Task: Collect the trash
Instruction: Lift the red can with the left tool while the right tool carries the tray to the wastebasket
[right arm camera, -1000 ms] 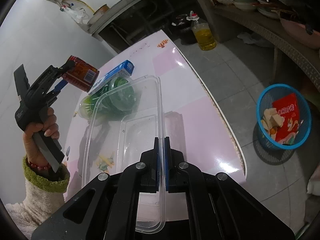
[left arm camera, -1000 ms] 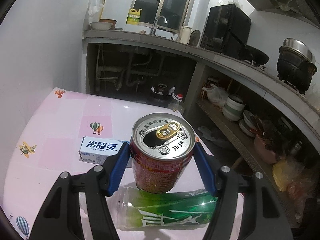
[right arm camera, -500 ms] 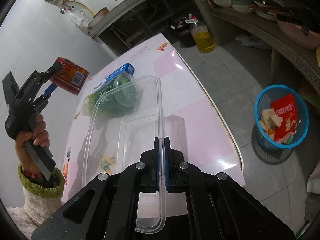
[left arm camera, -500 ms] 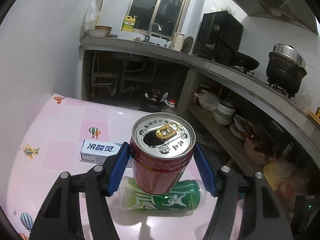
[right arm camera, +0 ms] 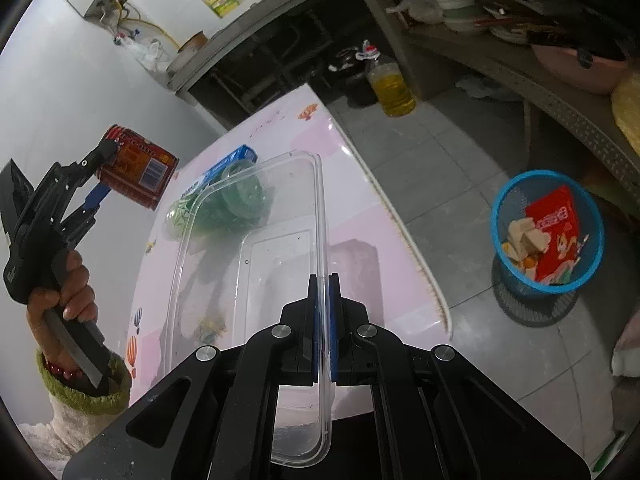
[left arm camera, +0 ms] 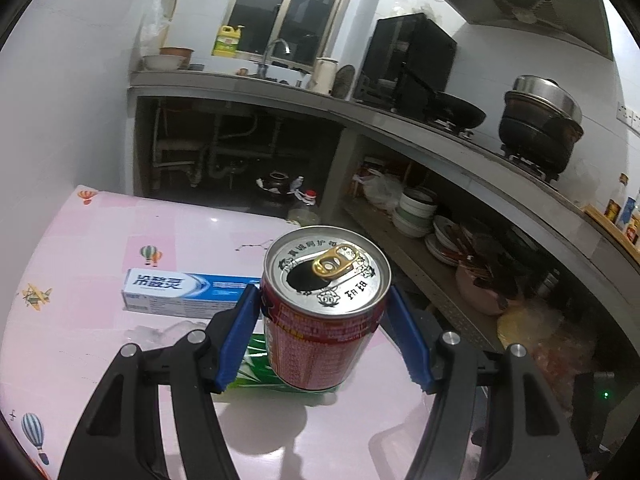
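The red can has been carried higher above the pink table than a second ago, so that less of the green bottle is seen beneath it and more of the toothpaste box at its nine o'clock. The can is a ribbed metal cylinder (silver lid, gold pull tab, opened), clamped between the blue pads of the left gripper, spread to the can's width. The right gripper is pinched almost flat on the rim of a clear plastic container, with a blue mesh basket at three o'clock on the floor.
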Demonstrator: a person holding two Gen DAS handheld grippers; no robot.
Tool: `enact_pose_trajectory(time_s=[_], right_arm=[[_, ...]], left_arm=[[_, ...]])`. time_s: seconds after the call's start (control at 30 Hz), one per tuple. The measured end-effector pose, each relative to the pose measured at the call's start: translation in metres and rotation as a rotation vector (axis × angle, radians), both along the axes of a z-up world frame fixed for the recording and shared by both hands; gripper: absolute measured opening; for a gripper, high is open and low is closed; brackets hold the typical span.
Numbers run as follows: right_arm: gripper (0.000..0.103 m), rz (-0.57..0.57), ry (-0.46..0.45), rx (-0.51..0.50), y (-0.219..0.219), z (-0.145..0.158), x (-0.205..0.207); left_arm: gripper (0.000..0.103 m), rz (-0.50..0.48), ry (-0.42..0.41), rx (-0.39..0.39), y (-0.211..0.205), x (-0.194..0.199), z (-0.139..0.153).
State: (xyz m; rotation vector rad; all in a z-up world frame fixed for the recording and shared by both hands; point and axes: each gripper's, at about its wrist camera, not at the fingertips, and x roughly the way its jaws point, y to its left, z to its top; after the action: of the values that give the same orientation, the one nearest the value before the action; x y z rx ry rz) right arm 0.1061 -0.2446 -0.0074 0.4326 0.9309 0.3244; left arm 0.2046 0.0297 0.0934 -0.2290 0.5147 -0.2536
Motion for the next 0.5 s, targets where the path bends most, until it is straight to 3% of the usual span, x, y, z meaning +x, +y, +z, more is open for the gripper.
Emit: enact_pose_trajectory(time_s=[0.5], right_arm=[[0.003, -0.189, -0.046, 0.023, -0.071, 0.005, -0.018]], left_arm=[[0.063, -0.186, 0.012, -0.007, -0.095, 0.011, 0.005]])
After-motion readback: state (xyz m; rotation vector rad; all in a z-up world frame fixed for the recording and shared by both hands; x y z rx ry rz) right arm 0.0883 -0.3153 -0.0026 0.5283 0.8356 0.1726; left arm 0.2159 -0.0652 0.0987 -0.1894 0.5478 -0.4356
